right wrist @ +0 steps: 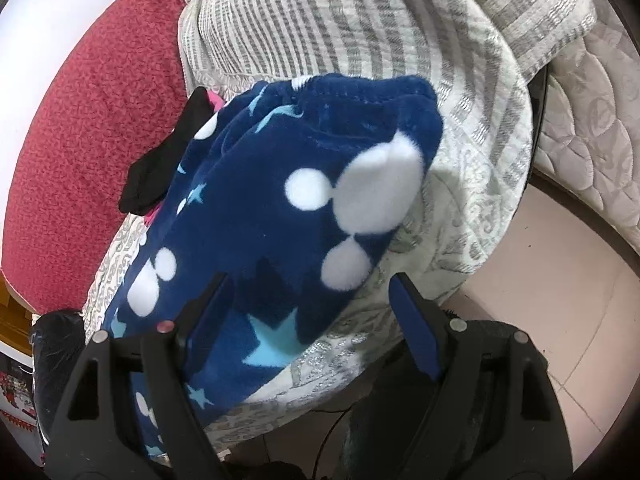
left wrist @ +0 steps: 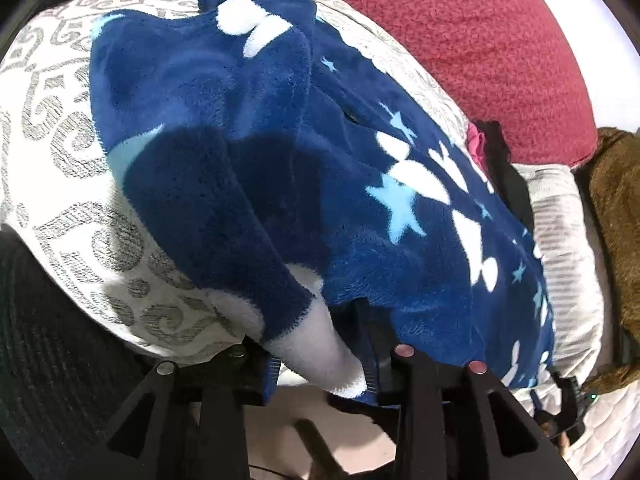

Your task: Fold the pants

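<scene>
Navy fleece pants with white and pale-blue stars, bunched on a white-and-grey patterned cover, one white-tipped fold pinched in the left gripper at the near edge. Right gripper spread wide, fingers either side of the pants' near end, one finger over the cover and clear of the fleece; contact at the other finger not clear. Beyond the pants, a black-and-pink garment, a red blanket, a striped grey-white throw, and pale floor tiles to the right.
</scene>
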Motion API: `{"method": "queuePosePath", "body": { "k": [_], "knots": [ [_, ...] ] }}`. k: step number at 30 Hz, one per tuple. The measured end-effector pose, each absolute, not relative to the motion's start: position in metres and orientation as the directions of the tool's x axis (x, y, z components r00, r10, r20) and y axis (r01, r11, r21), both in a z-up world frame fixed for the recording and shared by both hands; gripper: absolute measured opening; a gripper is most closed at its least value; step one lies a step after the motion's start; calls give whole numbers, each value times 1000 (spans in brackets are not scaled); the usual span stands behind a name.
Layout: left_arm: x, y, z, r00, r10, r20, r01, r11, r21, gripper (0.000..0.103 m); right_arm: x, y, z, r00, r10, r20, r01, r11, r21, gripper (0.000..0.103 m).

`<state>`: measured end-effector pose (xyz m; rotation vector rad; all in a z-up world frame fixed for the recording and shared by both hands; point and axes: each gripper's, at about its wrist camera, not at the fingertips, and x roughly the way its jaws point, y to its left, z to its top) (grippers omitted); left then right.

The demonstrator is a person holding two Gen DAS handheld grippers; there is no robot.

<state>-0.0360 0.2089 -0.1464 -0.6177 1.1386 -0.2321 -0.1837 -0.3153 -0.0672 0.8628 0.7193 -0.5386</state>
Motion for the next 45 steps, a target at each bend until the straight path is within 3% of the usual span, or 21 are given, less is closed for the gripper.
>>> {"method": "queuePosePath", "body": {
  "k": [1,2,3,15,22,26,31,39,45],
  "knots": [
    [-36,209,-145,424,-480,-768,-127,808,-576,8,-182,-314,-67,652,-130,-747,675,549,493,76],
    [-37,209,-142,431,-487,-759,-116,805,-582,8,-179,-313,-67,661,-115,-741,658,564,499,47],
    [-38,208,-138,444,-472,-762,-112,814,-569,7,-176,-313,-65,657,-111,-746,655,574,491,6],
    [-41,210,-41,632,-453,-629,7,815,-579,7,-175,-296,15,819,-217,-531,514,688,512,6],
    [-10,202,15,698,-408,-589,37,842,-538,7,-117,-293,67,868,-206,-451,429,768,475,6],
    [32,189,35,707,-351,-614,34,884,-466,7,-68,-296,78,860,-181,-477,416,791,449,6],
    [112,171,27,635,-295,-714,-26,915,-402,7,-1,-306,64,799,-200,-567,464,804,370,6],
    [227,130,-41,414,-171,-894,-89,970,-227,10,83,-343,-2,645,-220,-732,576,769,276,7],
    [261,117,-87,289,-116,-950,-82,986,-145,14,116,-355,-41,514,-264,-816,629,762,150,8]
  ]
}}
